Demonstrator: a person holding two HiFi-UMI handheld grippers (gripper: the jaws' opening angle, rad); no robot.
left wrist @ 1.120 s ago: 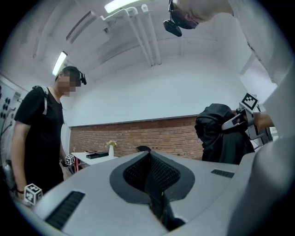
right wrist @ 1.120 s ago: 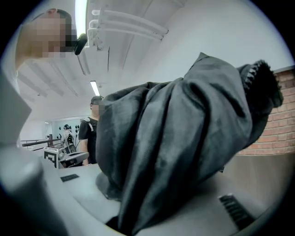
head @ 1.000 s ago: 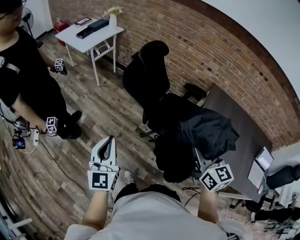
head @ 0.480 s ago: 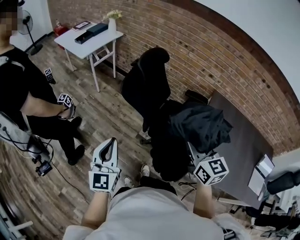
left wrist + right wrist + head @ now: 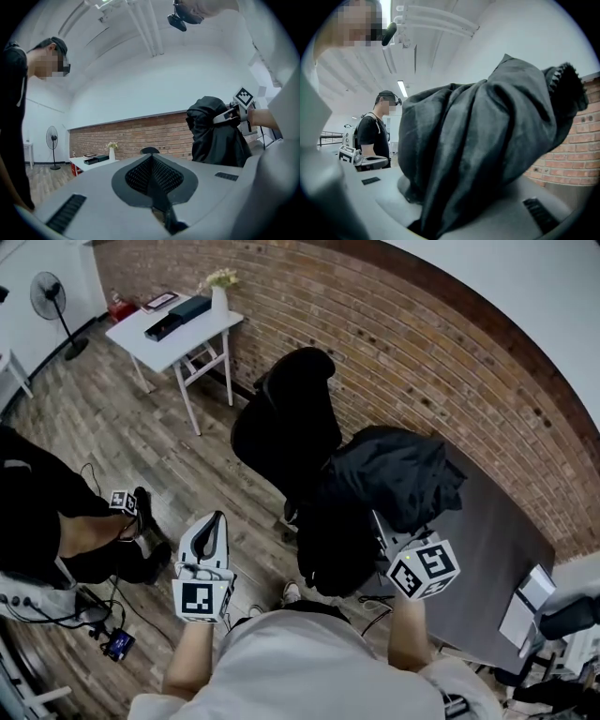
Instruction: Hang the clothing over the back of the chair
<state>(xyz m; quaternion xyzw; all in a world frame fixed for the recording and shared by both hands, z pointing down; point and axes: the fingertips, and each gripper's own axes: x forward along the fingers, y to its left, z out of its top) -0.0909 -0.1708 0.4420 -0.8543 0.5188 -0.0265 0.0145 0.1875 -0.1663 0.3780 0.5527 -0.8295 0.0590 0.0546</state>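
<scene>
One step looks done, the pick-up: the black clothing (image 5: 398, 474) is off every surface, bunched and draped over the right gripper (image 5: 382, 529). That gripper's jaws are clamped on a fold of the fabric, and the right gripper view shows dark cloth running straight down into the gap between them. The garment hangs in the air at the person's right, just beside the black office chair (image 5: 289, 418) and in front of the dark table (image 5: 497, 549), with its lower part dangling towards the floor. None of it lies on the chair's back yet; the backrest stands upright near the brick wall (image 5: 422, 362) and appears bare. The left gripper (image 5: 214, 531) is held out over the wooden floor (image 5: 141, 437), apart from the clothing, its jaws pressed together with nothing between them. What is left, as I judge it, is the main part: bring the bundle to the backrest, raise it above the top edge, lay it across so that it hangs down both sides, perhaps with the free gripper spreading it, then let go
</scene>
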